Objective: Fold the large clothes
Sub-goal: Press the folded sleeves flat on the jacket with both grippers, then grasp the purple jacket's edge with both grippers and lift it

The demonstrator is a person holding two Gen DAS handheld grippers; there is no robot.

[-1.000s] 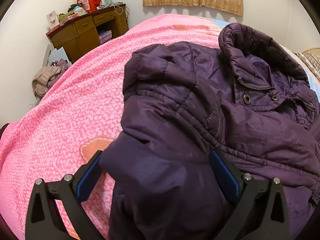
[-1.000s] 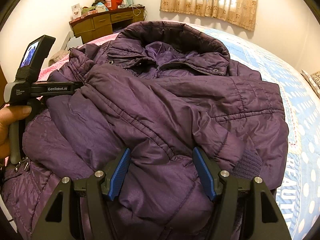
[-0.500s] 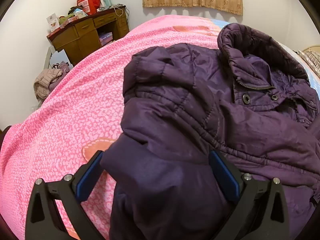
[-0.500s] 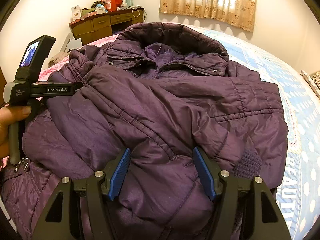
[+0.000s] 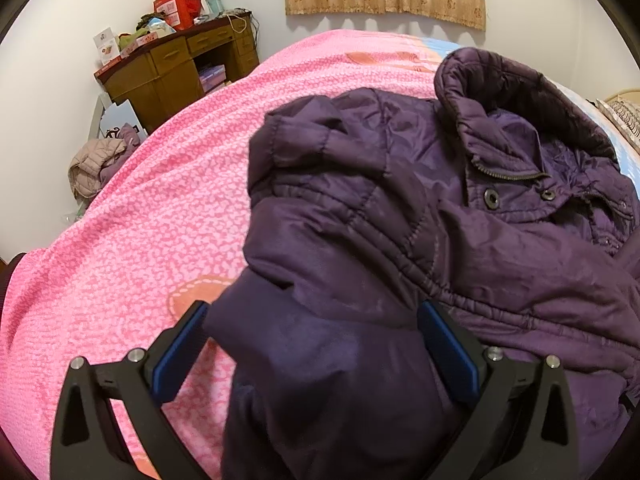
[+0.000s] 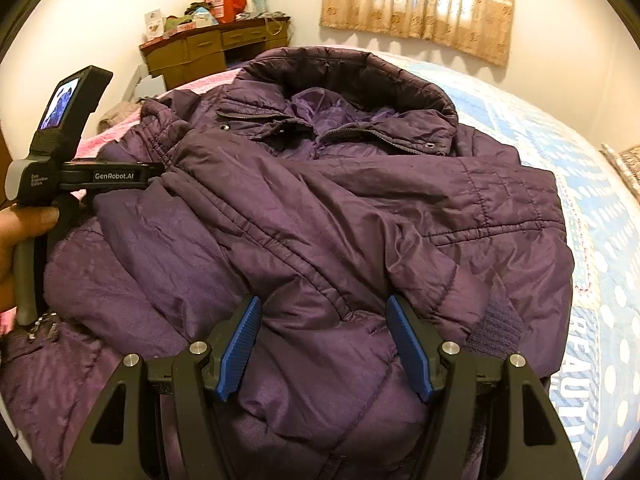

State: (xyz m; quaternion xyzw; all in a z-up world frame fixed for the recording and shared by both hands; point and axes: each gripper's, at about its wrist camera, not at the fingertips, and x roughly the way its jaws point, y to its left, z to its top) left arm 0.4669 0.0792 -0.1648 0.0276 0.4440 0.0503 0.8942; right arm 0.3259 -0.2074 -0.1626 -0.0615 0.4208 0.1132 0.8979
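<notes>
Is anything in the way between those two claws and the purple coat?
Nothing visible. The purple coat bulges between the wide-spread fingers of both the left gripper and the right gripper, lying on the bed.

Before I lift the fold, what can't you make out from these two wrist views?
- Left gripper grip: left wrist view, the dark purple quilted puffer jacket bulges between the blue pads.
- Right gripper grip: right wrist view, same bulge.
- Jacket hem: cut off by the bottom edge.
- Second knit cuff: only one shows.
</notes>
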